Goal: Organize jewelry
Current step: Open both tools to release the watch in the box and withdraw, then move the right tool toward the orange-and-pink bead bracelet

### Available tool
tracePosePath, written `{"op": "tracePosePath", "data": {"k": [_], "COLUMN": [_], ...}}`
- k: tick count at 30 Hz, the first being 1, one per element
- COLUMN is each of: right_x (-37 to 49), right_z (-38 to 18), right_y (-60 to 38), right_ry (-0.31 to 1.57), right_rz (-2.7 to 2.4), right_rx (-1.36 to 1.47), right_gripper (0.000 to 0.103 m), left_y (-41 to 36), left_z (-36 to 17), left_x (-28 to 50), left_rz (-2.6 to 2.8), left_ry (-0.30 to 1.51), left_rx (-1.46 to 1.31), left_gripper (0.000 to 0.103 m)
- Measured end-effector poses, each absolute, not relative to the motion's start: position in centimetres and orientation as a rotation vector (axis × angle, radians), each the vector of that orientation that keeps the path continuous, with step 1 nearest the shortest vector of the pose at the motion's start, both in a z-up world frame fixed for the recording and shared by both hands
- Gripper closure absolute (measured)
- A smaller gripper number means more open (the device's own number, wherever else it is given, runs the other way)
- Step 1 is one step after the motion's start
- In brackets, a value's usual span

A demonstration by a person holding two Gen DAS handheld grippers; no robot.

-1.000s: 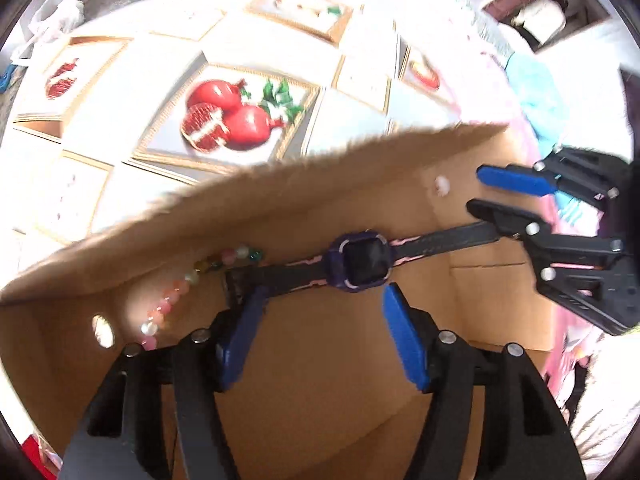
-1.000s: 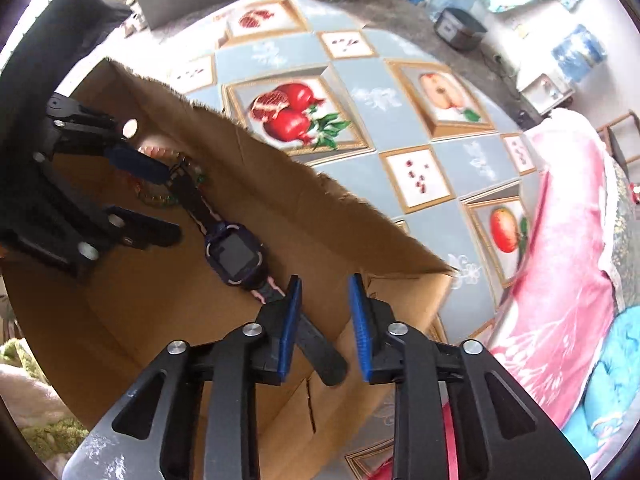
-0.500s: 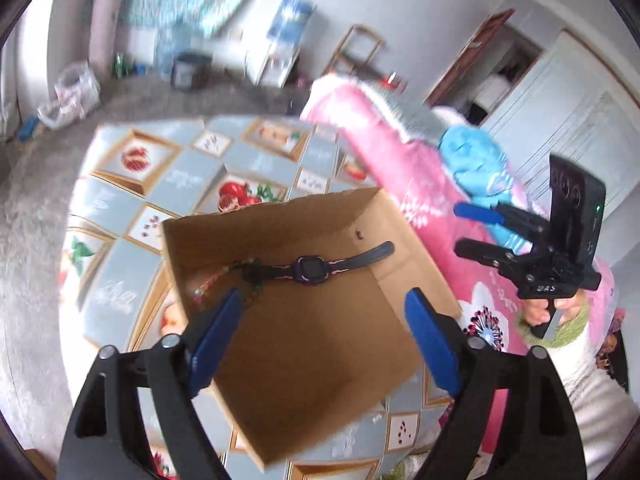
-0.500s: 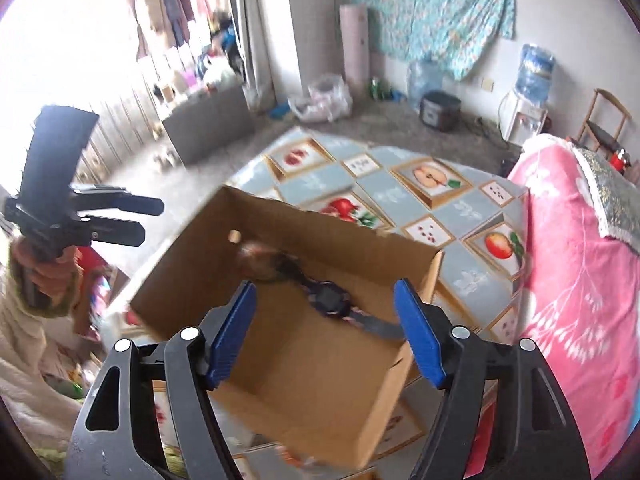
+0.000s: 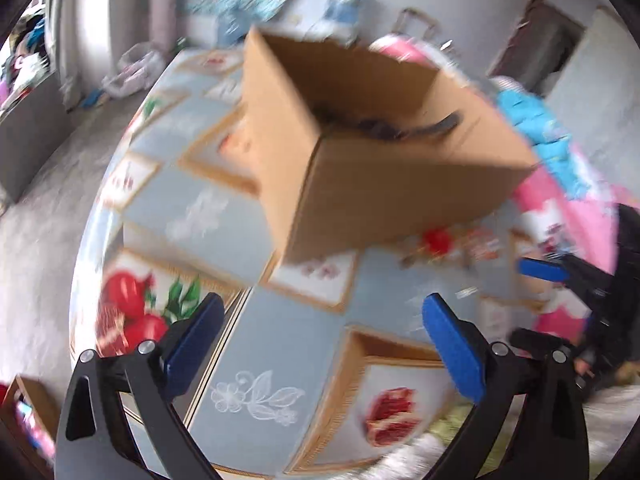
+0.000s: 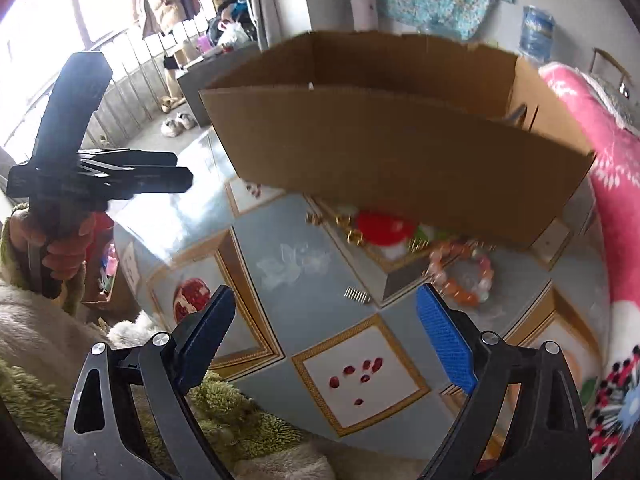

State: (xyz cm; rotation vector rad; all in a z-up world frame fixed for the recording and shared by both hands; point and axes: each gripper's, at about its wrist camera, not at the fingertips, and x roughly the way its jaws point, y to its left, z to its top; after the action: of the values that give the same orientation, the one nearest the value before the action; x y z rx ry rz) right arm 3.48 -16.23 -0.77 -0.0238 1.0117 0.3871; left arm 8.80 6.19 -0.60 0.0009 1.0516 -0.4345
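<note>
A: I'm reading the left claw (image 5: 318, 344) as wide and still opening, nothing between the pads. The right claw (image 6: 320, 338) is doing the same, jaws opening and empty.

B: Where's the jewelry sitting?

A: A beaded bracelet (image 6: 460, 276) is lying flat on the desk (image 6: 340, 304), just ahead of my right claw and a bit right of its centre line, near the right blue pad. It's resting close to the near wall of the cardboard box (image 6: 400, 148). Small gold pieces (image 6: 348, 226) are lying further left along the foot of that wall; too blurred to name. A little metal spring (image 6: 356, 295) is sitting between them and the claw.

B: And the left side?

A: I'm seeing a dark strap end (image 5: 446, 122) poking up inside the box, well apart from the left claw. The rest in there is blurred.

B: How's the bracelet going to handle?

A: I'm guessing light, floppy as a loop, the beads hard and slick. I'm planning to pinch across one side of the ring, pads straddling the bead row, not the whole hoop. Beads may be rolling out of a shallow grip.
</note>
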Motion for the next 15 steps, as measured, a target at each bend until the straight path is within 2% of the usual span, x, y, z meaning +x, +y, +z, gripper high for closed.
{"op": "tracePosePath", "data": {"k": [3,8,12,15], "right_x": [3.9,4.3,3.7,3.7], "right_z": [-2.8,-3.1,-3.4,-4.4], "right_y": [-15.1,-13.4,-12.4,-12.5], "right_ry": [1.055,1.038,1.031,1.047], "right_rz": [0.332,0.283,0.223,0.214], "right_rx": [-0.008,-0.052,-0.128,-0.116], "right_gripper": [0.02,0.019,0.019,0.011], "left_y": [5.9,4.1,4.2,4.5], "left_z": [-3.7,-4.2,-4.2,-4.3], "left_x": [9.4,9.2,8.8,8.5], "left_rz": [-0.354,-0.277,-0.271,-0.272], "left_ry": [1.085,1.034,1.001,0.984], "left_rx": [0.022,0.172,0.168,0.167], "left_gripper": [0.006,0.006,0.005,0.005]}}
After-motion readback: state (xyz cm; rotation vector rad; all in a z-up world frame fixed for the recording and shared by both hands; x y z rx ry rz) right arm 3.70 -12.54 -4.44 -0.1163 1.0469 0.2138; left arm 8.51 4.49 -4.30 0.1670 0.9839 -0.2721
